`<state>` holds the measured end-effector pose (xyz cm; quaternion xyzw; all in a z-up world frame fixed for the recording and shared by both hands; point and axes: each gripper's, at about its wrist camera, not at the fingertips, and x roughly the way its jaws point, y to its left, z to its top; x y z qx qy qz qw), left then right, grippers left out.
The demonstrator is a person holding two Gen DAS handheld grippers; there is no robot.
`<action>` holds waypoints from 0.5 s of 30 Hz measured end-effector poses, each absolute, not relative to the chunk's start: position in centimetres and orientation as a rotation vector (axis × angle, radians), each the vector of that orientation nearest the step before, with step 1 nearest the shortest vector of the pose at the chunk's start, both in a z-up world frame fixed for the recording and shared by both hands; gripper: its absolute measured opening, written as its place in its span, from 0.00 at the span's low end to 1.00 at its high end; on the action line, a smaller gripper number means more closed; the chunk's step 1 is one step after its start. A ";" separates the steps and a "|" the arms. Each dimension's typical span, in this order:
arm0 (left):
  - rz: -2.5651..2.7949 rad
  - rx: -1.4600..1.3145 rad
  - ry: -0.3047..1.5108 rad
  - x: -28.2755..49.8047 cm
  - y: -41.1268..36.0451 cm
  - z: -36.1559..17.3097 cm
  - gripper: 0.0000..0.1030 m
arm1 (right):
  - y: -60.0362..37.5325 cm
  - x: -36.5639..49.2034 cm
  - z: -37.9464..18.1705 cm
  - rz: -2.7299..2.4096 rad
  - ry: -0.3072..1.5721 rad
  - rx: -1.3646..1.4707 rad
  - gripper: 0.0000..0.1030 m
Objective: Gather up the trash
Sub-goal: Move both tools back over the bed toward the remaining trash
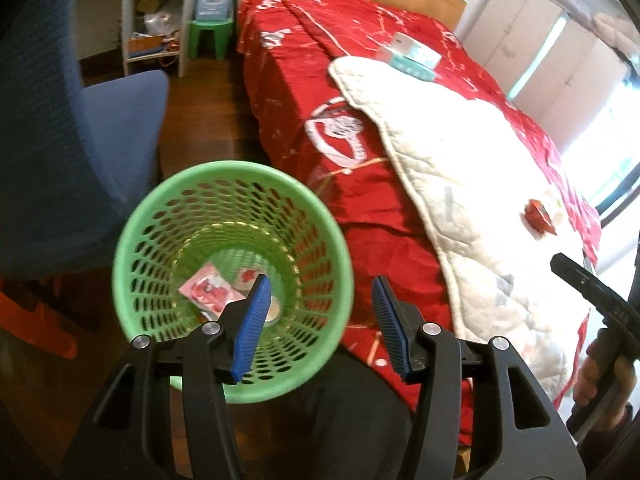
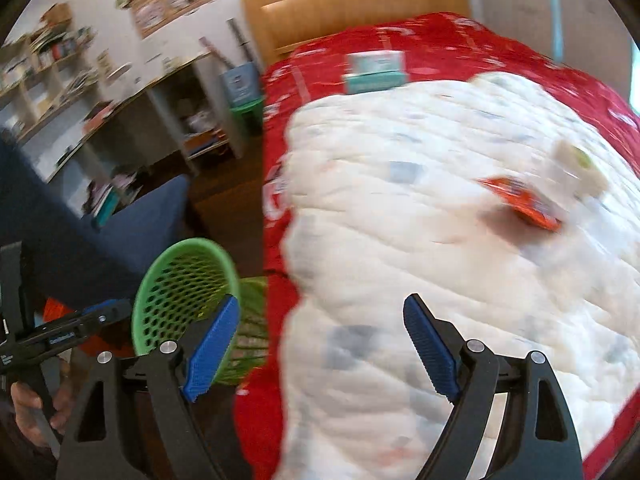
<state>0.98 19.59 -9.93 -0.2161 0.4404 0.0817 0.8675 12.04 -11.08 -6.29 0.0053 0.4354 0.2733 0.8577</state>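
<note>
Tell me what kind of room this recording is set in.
Most likely a bedroom that doubles as a study. A bed with a wooden headboard carries a red patterned bedspread and a white quilted blanket; shelving with books lines the wall, and a blue fabric office chair stands nearby.

Red bedspread [image 1: 360, 184], white quilt [image 2: 420, 208], blue chair [image 1: 120, 128], green stool [image 1: 210, 38], teal box [image 2: 374, 71], wooden headboard [image 2: 352, 4]
</note>
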 end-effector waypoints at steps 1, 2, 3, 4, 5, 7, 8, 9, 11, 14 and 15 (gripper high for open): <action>0.165 -0.447 0.925 1.2 19.2 -9.9 0.51 | -12.4 12.3 -6.3 0.550 0.914 0.025 0.79; 0.154 -0.439 0.929 1.6 18.7 -9.9 0.51 | -13.5 12.4 -6.4 0.528 0.913 0.035 0.79; 0.142 -0.431 0.932 2.0 18.1 -9.8 0.51 | -14.7 12.6 -6.5 0.506 0.913 0.043 0.79; 0.131 -0.424 0.934 2.4 17.6 -9.8 0.51 | -15.9 12.8 -6.5 0.481 0.913 0.050 0.79; 0.122 -0.419 0.936 2.6 17.1 -9.7 0.51 | -17.1 13.0 -6.5 0.456 0.912 0.056 0.79; 0.095 -0.406 0.940 3.3 16.0 -9.5 0.51 | -19.2 13.4 -6.6 0.414 0.911 0.064 0.79; 0.077 -0.397 0.942 3.7 15.2 -9.4 0.51 | -20.4 13.6 -6.6 0.392 0.910 0.069 0.79; 0.061 -0.388 0.943 4.0 14.6 -9.3 0.51 | -21.2 13.6 -6.7 0.375 0.909 0.072 0.79; 0.020 -0.364 0.945 5.0 12.9 -9.0 0.51 | -23.5 13.9 -6.8 0.333 0.909 0.083 0.79; -0.043 -0.338 0.948 6.5 10.3 -8.7 0.51 | -26.2 14.2 -6.8 0.290 0.907 0.100 0.79; -0.068 -0.336 0.951 7.1 9.4 -8.6 0.51 | -26.9 14.3 -6.7 0.279 0.905 0.104 0.79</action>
